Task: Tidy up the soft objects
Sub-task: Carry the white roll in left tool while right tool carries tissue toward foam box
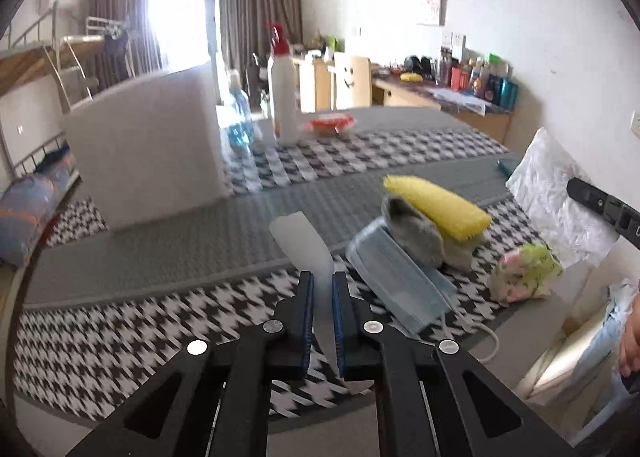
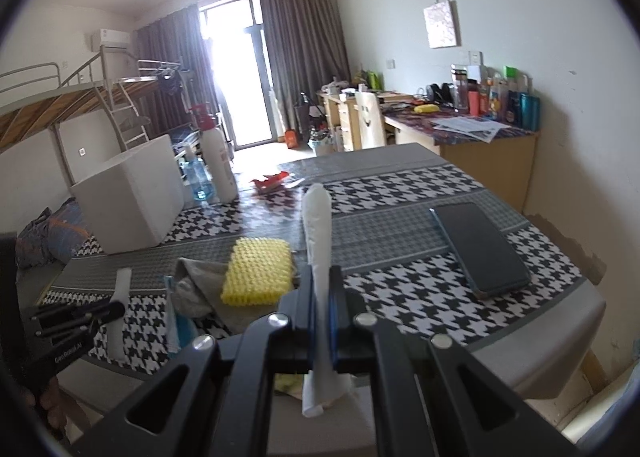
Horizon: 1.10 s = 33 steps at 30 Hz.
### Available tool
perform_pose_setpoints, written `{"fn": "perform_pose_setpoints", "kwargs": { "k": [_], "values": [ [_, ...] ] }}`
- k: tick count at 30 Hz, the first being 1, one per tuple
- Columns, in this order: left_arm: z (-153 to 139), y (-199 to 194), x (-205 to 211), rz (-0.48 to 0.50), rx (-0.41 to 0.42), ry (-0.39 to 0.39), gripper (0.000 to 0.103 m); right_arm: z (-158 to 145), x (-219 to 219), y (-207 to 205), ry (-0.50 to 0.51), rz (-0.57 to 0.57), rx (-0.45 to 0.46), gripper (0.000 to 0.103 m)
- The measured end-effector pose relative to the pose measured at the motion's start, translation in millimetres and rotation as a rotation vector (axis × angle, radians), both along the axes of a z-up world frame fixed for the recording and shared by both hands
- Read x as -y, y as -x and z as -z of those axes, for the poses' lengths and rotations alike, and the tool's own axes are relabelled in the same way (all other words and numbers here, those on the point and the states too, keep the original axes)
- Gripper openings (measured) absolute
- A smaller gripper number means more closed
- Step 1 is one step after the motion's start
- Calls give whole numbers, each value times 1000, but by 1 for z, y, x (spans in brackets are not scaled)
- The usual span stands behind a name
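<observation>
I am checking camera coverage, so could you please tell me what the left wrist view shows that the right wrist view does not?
Only the left wrist view shows the floral pouch and the blue face masks' flat top. Only the right wrist view shows the dark phone. Both show the yellow sponge, the grey cloth, the white box and the spray bottle. The left gripper and the right gripper each have jaws shut on a white packet.
</observation>
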<state>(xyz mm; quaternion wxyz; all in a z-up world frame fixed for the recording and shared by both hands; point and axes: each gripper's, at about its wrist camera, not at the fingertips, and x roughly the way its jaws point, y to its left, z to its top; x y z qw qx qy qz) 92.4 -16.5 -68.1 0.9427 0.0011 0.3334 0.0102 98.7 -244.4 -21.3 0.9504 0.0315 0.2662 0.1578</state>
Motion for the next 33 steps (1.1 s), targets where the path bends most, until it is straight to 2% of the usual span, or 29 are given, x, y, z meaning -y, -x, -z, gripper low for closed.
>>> {"fn": "perform_pose_setpoints", "kwargs": {
  "k": [11, 33],
  "values": [
    [-36, 1, -20, 3, 141, -19, 9, -17, -28, -2, -27, -48, 45, 8],
    [-64, -19, -36, 21, 223, -48, 10, -40, -61, -21, -7, -72, 98, 8]
  ]
}}
